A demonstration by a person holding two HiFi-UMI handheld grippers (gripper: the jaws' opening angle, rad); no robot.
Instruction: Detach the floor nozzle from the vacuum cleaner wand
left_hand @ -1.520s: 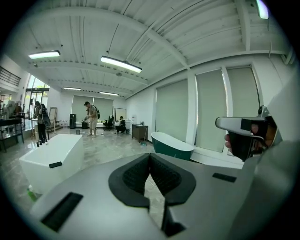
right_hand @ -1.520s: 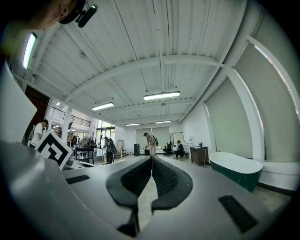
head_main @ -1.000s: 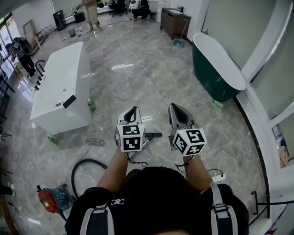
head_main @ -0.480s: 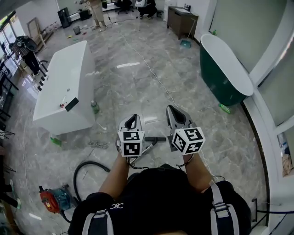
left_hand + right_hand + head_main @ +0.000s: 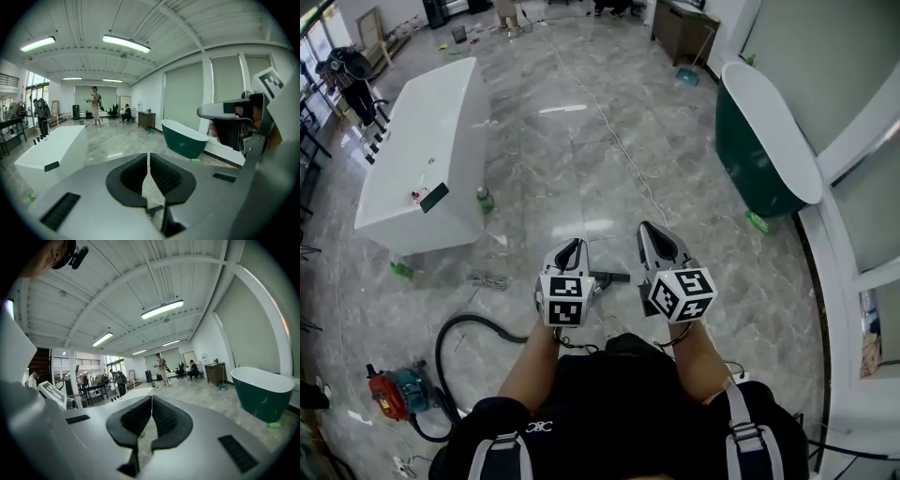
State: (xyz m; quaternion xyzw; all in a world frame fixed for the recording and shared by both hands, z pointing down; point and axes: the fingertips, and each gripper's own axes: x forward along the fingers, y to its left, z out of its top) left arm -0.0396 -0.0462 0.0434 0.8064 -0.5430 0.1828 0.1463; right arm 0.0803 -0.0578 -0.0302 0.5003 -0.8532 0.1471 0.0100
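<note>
On the grey marble floor, the dark floor nozzle (image 5: 610, 277) lies between my two grippers in the head view, mostly hidden behind the left one. A short silvery piece of the wand (image 5: 596, 292) shows beside it. The black hose (image 5: 450, 337) curves back to the red and teal vacuum body (image 5: 394, 392) at lower left. My left gripper (image 5: 571, 247) is shut and empty above the nozzle, and its own view shows the jaws (image 5: 148, 159) meeting. My right gripper (image 5: 650, 232) is also shut with nothing in it, its jaws (image 5: 151, 401) pressed together.
A long white bathtub (image 5: 417, 159) stands at the left with a green bottle (image 5: 485, 199) at its foot. A dark green bathtub (image 5: 764, 141) sits at the right by the wall. A thin cable (image 5: 619, 150) runs across the floor. People stand far off at the back.
Both grippers have sunk lower and moved forward over the floor, staying shut. The head view has tilted, so the vacuum body and hose show more fully.
</note>
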